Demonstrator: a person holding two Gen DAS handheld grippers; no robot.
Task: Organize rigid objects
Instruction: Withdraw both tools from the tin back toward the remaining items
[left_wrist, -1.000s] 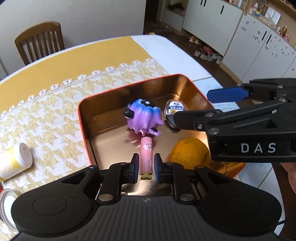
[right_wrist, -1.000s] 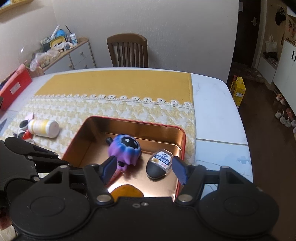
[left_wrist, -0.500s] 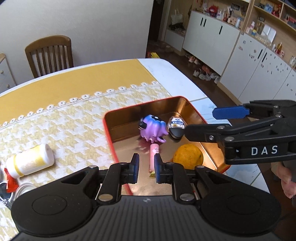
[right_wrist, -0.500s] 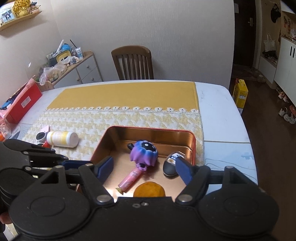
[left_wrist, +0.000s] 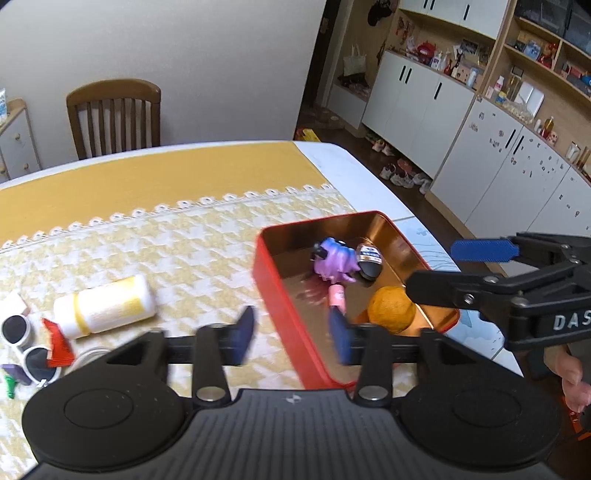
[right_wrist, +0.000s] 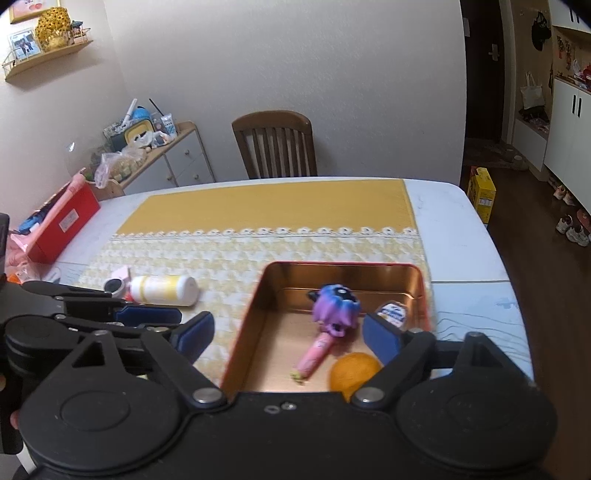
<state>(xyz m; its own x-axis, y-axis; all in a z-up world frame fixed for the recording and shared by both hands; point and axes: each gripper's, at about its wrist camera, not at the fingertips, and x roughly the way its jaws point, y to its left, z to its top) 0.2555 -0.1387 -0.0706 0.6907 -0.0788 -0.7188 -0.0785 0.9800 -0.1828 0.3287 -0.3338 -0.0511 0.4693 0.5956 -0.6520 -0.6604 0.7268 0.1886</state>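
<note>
With both the left gripper (left_wrist: 291, 339) and right gripper (right_wrist: 291, 336) spread and empty, the bottle (left_wrist: 105, 306) lies on the cloth (left_wrist: 207, 243) beside the tin (left_wrist: 295, 332): likely light, stiff, rolls; grip mid-body.

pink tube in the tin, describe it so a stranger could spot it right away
Find the red tin with the gold inside, on the yellow tablecloth. The pink tube lies flat in it, beside the orange. It is the only long, thin thing there.
</note>
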